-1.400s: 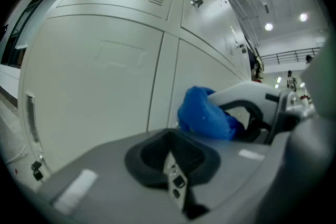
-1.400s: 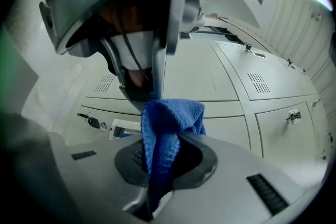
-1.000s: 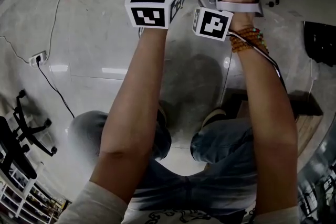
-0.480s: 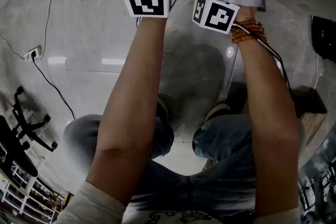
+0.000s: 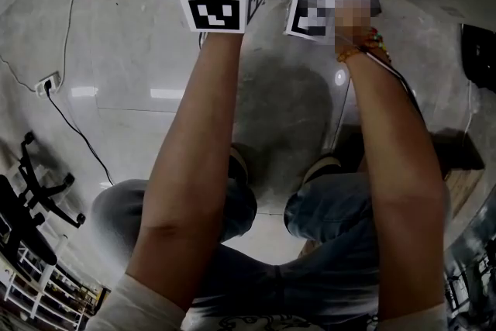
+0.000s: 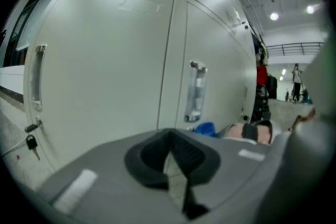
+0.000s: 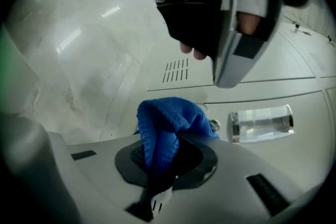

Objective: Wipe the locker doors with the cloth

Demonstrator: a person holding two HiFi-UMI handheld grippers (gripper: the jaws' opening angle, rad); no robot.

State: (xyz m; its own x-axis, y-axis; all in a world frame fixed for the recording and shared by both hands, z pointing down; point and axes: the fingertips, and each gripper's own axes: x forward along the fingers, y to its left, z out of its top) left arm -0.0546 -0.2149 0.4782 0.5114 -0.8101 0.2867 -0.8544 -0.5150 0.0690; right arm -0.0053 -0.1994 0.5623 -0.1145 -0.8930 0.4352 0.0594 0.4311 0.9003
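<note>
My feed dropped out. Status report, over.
Right tool shut on blue cloth, close by a door handle. Left tool shut, empty, facing locker doors. Nothing seen in the way.

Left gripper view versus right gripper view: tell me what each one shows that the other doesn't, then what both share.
Only the left gripper view: a hanging key, and the left tongs shut on nothing. Only the right gripper view: vent slots, and the right tongs pinching the blue cloth. Both: that cloth, pale locker doors with clear handles.
</note>
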